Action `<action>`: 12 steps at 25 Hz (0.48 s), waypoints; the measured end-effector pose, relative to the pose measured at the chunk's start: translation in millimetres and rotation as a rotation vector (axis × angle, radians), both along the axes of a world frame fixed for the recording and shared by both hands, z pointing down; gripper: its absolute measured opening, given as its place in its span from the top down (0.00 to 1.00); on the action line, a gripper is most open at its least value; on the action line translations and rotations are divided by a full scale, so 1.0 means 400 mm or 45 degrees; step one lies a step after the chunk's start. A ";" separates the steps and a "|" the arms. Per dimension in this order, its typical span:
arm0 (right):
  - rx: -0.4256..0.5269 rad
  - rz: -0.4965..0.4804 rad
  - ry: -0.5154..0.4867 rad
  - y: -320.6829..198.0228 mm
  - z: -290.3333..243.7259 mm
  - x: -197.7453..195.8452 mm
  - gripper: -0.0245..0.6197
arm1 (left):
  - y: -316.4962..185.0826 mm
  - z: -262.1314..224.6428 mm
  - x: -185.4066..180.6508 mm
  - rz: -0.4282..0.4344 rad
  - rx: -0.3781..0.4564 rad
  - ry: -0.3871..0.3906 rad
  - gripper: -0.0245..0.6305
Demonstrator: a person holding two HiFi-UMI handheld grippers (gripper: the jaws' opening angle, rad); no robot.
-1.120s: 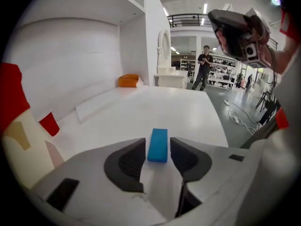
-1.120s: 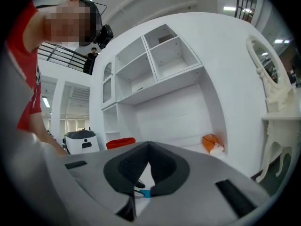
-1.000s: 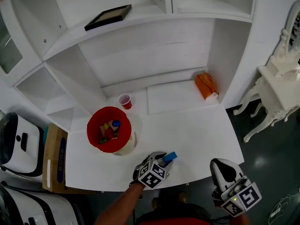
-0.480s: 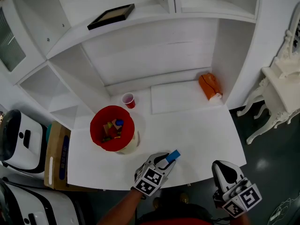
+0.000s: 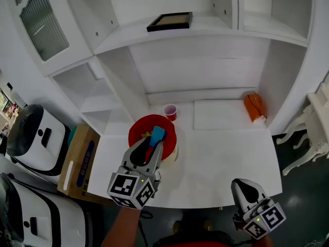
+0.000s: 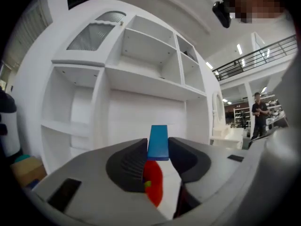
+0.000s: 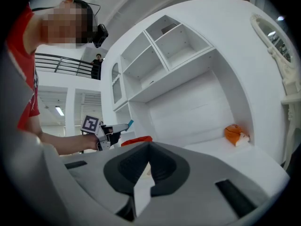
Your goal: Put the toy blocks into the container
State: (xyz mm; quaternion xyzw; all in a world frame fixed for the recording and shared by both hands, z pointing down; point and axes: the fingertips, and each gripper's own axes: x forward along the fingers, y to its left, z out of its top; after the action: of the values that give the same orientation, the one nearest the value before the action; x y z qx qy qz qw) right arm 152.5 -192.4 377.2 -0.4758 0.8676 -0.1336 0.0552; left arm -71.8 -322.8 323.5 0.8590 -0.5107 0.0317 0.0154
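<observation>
Your right gripper [image 7: 149, 166] hangs low by the front edge of the bench [image 5: 226, 153]. Its fingers [image 7: 124, 168] are pressed together on nothing. It is well away from the job, so it should not bump anything there.

Your left gripper [image 5: 152, 147] is the one to watch. Its fingers [image 6: 126, 166] pinch the blue block [image 6: 158, 142] by its lower end, and the block sticks out past the tips. It is up in the air over the red container [image 5: 134, 133]. Your gripper hides much of the container, so check that you are over the middle. If you let go too far to one side, the block could hit the rim and bounce out onto the bench. A drop from high up could also make it hop back out. The little red cup [image 5: 170, 111] stands just behind the container and looks easy to knock over.

The block looks smooth and hard, with flat sides and sharp corners. The finger pads are dark and ridged, good for holding. The container is round and wide open on top, maybe thin plastic. The bench is white, flat and smooth, so a loose block may slide. Far back, the orange thing [image 5: 254, 107] looks soft and crumpled.
</observation>
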 end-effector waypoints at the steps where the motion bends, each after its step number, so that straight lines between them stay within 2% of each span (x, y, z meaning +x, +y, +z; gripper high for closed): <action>1: 0.008 -0.017 0.000 -0.003 -0.006 -0.017 0.95 | -0.020 0.012 -0.031 -0.042 -0.025 -0.022 0.69; 4: 0.021 -0.052 0.003 -0.006 -0.017 -0.056 0.95 | -0.068 0.069 -0.096 -0.128 -0.130 -0.069 0.69; 7: 0.026 -0.066 0.006 -0.008 -0.021 -0.081 0.95 | -0.085 0.114 -0.111 -0.136 -0.188 -0.097 0.69; 11: 0.026 -0.073 0.007 -0.013 -0.020 -0.107 0.95 | -0.047 0.098 -0.086 -0.067 -0.105 0.000 0.68; 12: 0.026 -0.074 0.006 -0.014 -0.021 -0.113 0.95 | -0.029 0.087 -0.074 -0.040 -0.076 0.034 0.74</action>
State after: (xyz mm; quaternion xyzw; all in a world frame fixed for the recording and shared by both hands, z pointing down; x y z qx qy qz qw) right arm 107.3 -198.0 368.8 -0.4502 0.8825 -0.1251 0.0539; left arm -101.6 -334.3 358.3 0.8505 -0.5226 0.0350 0.0482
